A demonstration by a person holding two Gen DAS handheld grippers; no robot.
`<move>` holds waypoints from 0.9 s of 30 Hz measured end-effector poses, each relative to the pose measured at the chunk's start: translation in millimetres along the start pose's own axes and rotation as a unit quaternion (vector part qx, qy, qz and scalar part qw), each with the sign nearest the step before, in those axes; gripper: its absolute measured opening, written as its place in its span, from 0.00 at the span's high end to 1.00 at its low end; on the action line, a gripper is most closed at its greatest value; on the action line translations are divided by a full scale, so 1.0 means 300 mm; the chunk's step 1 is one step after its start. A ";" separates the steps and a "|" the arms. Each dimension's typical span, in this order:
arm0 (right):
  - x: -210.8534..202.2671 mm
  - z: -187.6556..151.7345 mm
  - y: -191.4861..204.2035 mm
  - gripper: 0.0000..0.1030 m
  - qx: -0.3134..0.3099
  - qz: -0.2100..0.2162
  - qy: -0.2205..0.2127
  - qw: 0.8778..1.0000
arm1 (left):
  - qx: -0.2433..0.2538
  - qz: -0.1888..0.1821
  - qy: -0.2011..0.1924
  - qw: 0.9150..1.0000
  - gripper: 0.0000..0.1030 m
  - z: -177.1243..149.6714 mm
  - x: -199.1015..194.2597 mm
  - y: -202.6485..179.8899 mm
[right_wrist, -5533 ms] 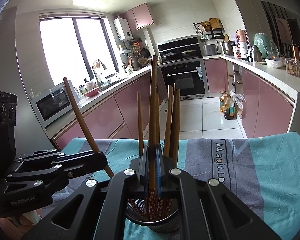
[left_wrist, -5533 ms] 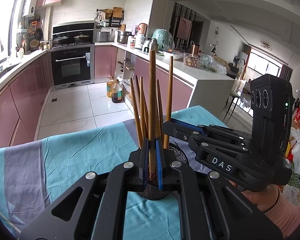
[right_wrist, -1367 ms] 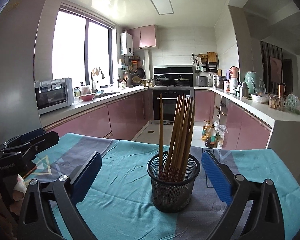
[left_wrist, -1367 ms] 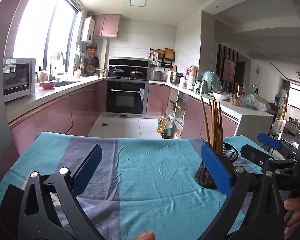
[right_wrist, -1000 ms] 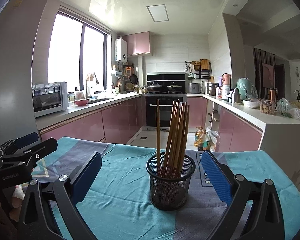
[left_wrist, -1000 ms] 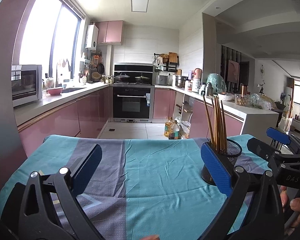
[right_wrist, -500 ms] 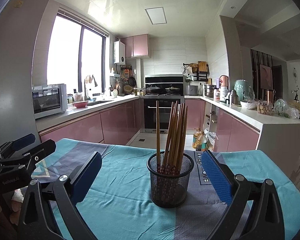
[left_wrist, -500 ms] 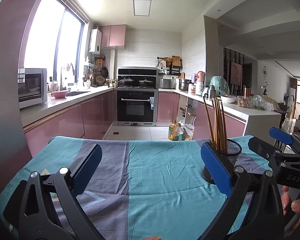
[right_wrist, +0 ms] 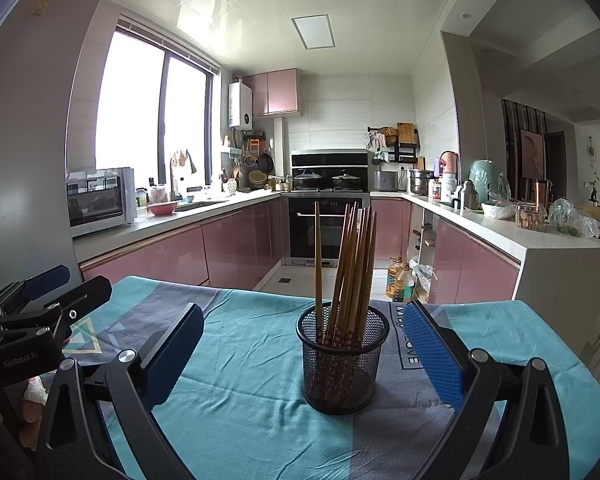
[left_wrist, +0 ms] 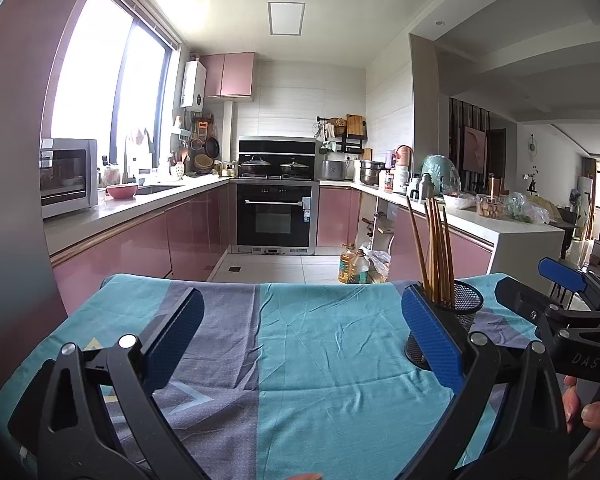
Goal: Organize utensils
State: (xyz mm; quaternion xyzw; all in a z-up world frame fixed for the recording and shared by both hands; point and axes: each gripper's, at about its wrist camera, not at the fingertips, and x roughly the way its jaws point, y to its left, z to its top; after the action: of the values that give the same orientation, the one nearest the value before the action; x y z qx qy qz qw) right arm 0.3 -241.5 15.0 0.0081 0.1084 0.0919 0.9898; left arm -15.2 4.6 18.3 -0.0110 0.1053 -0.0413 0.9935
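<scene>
Both grippers have let go and drawn back from the black wire-mesh cup: the left gripper and right gripper gape wide, holding nothing. The slim wooden chopsticks now all stand bundled inside that cup on the wrinkled teal cloth, so the sorting looks finished.

Black mesh holder with brown chopsticks, floral-patterned at their lower ends, stands ahead of the black, blue-padded right hand-held gripper on a teal-and-grey cloth.
</scene>
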 end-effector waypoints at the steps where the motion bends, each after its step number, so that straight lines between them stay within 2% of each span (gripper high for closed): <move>1: 0.000 0.000 0.001 0.06 0.000 0.000 0.000 1.000 | 0.000 0.000 0.000 1.000 0.05 0.004 0.000 -0.004; 27: 0.001 -0.004 0.003 0.06 0.002 0.002 0.001 1.000 | 0.002 0.003 -0.002 1.000 0.05 0.008 -0.009 -0.011</move>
State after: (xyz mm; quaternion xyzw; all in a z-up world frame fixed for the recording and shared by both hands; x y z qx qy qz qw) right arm 0.3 -240.6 13.9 0.0107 0.1091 0.0938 0.9895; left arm -17.5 1.5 21.3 -0.0084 0.1028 -0.0387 0.9939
